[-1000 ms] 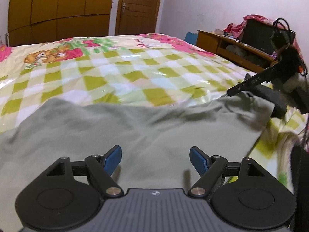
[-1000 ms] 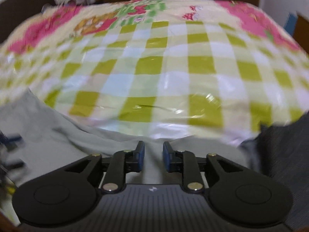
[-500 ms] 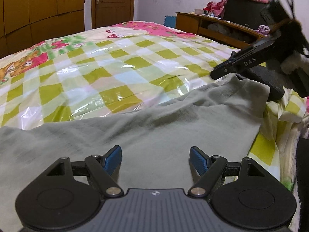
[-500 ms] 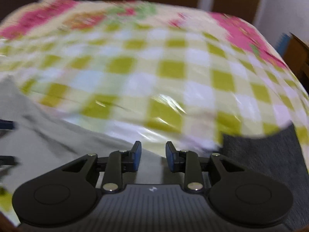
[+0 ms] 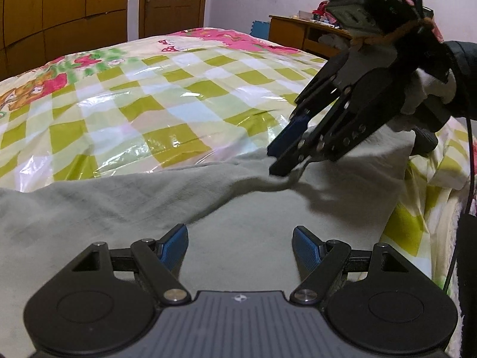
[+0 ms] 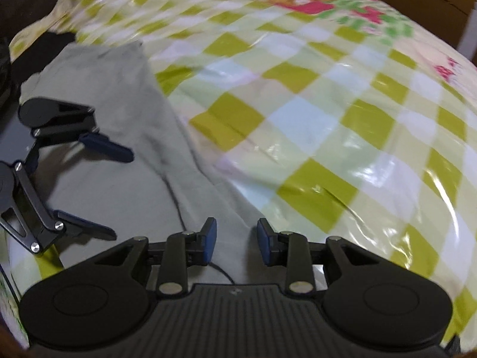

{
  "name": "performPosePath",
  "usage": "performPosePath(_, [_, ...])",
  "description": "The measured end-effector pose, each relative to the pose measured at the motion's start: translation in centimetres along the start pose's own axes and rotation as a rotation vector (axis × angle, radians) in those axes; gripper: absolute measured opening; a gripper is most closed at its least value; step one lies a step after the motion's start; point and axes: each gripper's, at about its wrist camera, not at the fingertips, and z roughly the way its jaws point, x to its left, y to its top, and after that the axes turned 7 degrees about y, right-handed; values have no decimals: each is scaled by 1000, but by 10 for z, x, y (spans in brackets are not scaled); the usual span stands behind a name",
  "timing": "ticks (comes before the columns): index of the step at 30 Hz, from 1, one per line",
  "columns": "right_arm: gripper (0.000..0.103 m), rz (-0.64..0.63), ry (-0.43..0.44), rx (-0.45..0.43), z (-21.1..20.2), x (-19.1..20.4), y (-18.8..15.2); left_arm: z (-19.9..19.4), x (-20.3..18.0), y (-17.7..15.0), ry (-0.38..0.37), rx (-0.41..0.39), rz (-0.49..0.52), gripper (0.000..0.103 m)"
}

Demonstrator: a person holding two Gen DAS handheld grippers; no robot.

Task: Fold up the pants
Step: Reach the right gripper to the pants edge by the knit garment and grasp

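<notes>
Grey-green pants (image 5: 244,208) lie spread flat along the near edge of the bed, on the glossy checked bedcover (image 5: 167,95), far edge rumpled into a ridge. Right gripper (image 6: 235,240) tips down at that far edge, jaws narrowly apart with cloth between, pads not pressing (slack drawstring lies just below). Left gripper (image 5: 240,246) hovers over the cloth, jaws wide, nothing held. Risk: right pinches only the top layer, or snags the cord, and the fold drags crooked on the slick plastic
</notes>
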Motion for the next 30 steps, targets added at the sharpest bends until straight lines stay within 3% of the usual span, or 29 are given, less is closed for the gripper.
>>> performPosePath(4, [32,-25,5,45,15,3,5,0,1,-1,-3,1,-2,88])
performPosePath(7, [5,7,-30,41,14,2,6,-1,0,0,-2,-1,-1,88])
performPosePath(11, [0,51,-78,11,4,-2,3,-2,-1,0,-1,-8,1,88])
performPosePath(15, [0,108,-97,-32,-4,-12,0,-2,0,0,3,-4,6,88])
performPosePath(18, [6,122,-1,-63,-9,-14,-2,-1,0,0,1,-4,6,88])
performPosePath(20, [7,107,46,-38,-6,-11,0,-1,0,0,-1,-4,7,88])
performPosePath(23, [21,51,26,18,8,-6,4,-1,-1,-1,-4,-6,7,88])
performPosePath(30, [29,-21,77,53,21,-1,16,1,2,-3,-17,-7,-8,89])
